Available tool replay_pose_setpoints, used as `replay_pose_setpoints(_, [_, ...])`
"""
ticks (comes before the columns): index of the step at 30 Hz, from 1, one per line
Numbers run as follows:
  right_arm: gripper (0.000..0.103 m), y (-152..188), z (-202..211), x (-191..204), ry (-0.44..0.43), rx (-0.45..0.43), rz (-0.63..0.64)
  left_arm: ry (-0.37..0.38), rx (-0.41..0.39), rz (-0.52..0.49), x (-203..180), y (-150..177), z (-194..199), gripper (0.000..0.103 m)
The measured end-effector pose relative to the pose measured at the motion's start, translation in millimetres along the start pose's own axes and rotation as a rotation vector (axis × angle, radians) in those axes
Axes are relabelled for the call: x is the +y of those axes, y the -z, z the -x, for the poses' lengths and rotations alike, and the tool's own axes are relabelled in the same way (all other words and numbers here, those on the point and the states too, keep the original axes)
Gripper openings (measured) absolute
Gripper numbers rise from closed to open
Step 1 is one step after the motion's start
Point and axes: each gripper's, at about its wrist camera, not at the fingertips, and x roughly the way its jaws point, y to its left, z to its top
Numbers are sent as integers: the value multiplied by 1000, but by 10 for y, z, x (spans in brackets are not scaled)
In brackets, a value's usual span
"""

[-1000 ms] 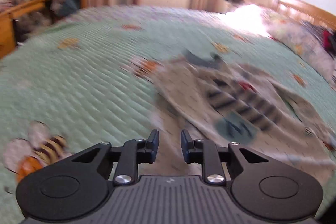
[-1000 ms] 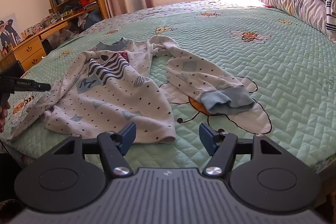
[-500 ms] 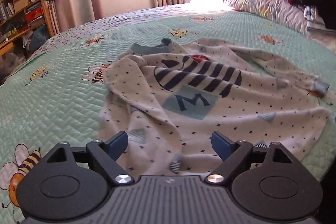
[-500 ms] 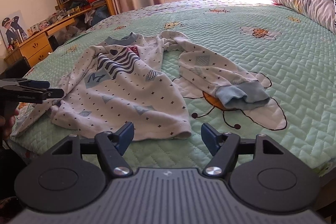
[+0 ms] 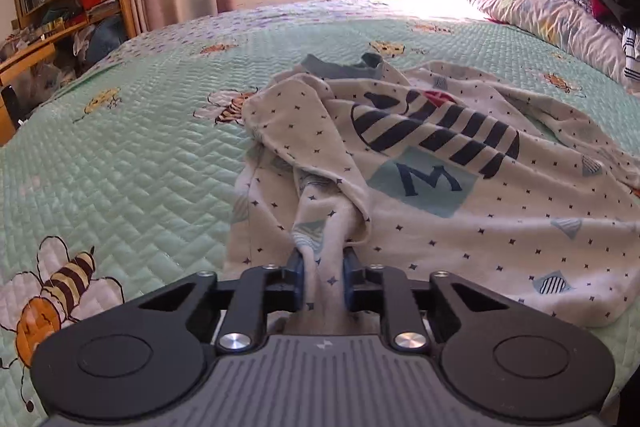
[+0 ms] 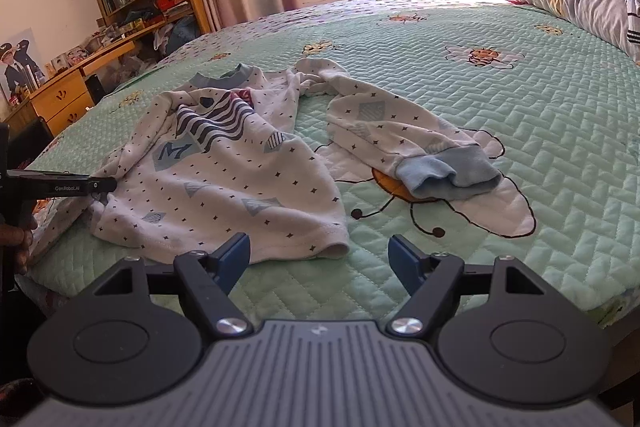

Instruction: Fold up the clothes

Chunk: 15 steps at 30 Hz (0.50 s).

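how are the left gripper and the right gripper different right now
The left gripper is shut on a bunched fold of the shirt; the right gripper is open and holds nothing. The left gripper touches the cloth, while the right gripper hovers just short of the shirt's hem. Both have blue pads.

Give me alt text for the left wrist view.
The left gripper has its jaws shut on a bunched fold of a white star-dotted sweatshirt with a navy striped letter-M print, lying crumpled on a mint-green quilted bedspread with bees.
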Motion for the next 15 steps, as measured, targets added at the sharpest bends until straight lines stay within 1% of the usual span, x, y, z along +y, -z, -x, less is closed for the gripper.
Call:
replay_pose_setpoints(1, [77,-2,6,-5,1,-2,-3,-3,-17,8,9,-17,29,17])
replay_pose_setpoints(3, [77,-6,23,-18,7,-8,-6,-27,-88,30,86,-116,141,16])
replay_pose_setpoints(5, [77,-10,35,-34,15,-9,-9,-115,-167,53,222,-285,234,17])
replay_pose_setpoints(6, [77,-11,39,-34,16,-11,-9,-170,-189,73,339,-357,263,22])
replay_pose_setpoints(7, [77,-11,39,-27,16,-12,-9,-199,-183,96,476,-416,261,28])
replay_pose_setpoints(8, [77,-9,39,-18,14,-13,-7,-207,-166,127,561,-375,270,42])
replay_pose_setpoints(9, [77,-6,34,-4,9,-12,-3,-214,-149,159,644,-330,279,58])
replay_pose_setpoints(11, [77,4,21,27,1,-7,7,-228,-115,223,810,-241,298,78])
replay_pose_setpoints(14, [77,21,-2,72,-2,-1,27,-249,-63,319,1058,-108,327,78])
replay_pose_setpoints(15, [77,25,-13,85,-2,2,32,-205,-76,351,1053,-32,398,78])
